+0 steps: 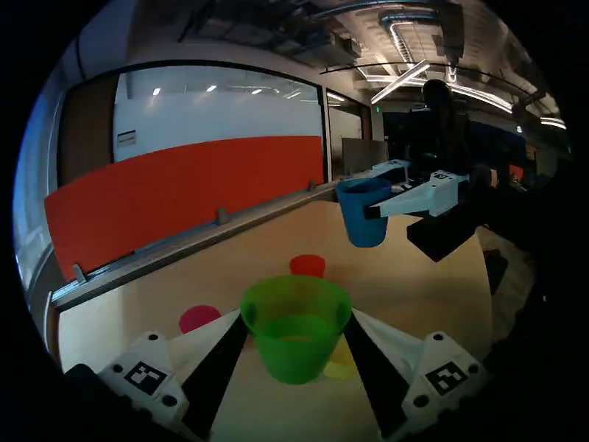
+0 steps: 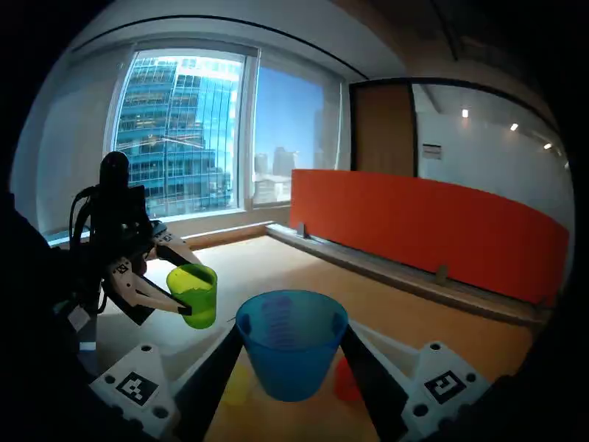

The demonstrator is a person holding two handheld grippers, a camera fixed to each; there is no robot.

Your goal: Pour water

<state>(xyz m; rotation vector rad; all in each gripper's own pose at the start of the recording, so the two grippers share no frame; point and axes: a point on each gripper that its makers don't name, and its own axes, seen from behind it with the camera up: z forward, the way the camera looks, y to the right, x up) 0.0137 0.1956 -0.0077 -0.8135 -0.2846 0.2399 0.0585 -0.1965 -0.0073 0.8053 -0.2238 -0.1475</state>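
Note:
My left gripper [image 1: 296, 324] is shut on a green plastic cup [image 1: 296, 346], held upright above the wooden table [image 1: 412, 287]. My right gripper [image 2: 291, 335] is shut on a blue cup [image 2: 291, 357], also upright. In the left gripper view the blue cup [image 1: 363, 214] hangs ahead and to the right, clamped by the right gripper [image 1: 377, 208]. In the right gripper view the green cup [image 2: 194, 296] is off to the left in the left gripper [image 2: 190, 289]. The two cups are apart. I cannot tell whether either holds water.
On the table below stand a red cup [image 1: 307, 265], a pink cup [image 1: 199, 318] and a yellow cup [image 1: 340, 362]. An orange partition [image 1: 184, 191] runs along the table's far edge. A person's dark arm [image 2: 44, 295] is behind the left gripper.

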